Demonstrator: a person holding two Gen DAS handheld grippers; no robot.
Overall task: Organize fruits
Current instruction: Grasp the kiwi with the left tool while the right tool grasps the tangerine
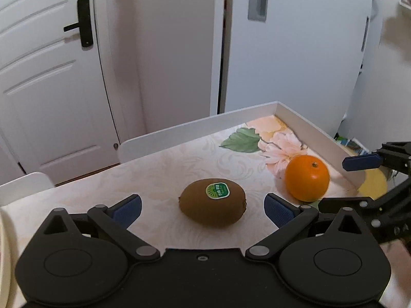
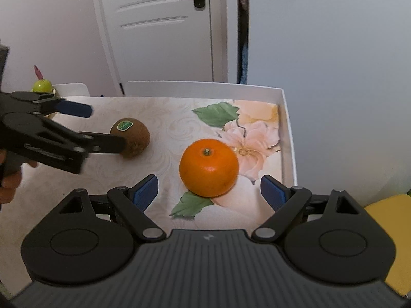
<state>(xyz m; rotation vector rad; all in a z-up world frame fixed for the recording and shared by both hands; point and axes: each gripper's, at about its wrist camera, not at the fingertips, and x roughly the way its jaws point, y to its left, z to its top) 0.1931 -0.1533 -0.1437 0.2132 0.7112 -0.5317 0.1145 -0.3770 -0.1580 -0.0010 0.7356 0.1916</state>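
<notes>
The kiwi and the orange lie apart on the counter, the kiwi to the left and the orange to the right near the raised rim. The left gripper sits before the kiwi, jaws spread to either side. The right gripper sits before the orange likewise. A door stands behind the counter.

A white panelled door with a black handle fills the upper left; floral tablecloth (pink blooms, green leaves) lies centre-right.
</notes>
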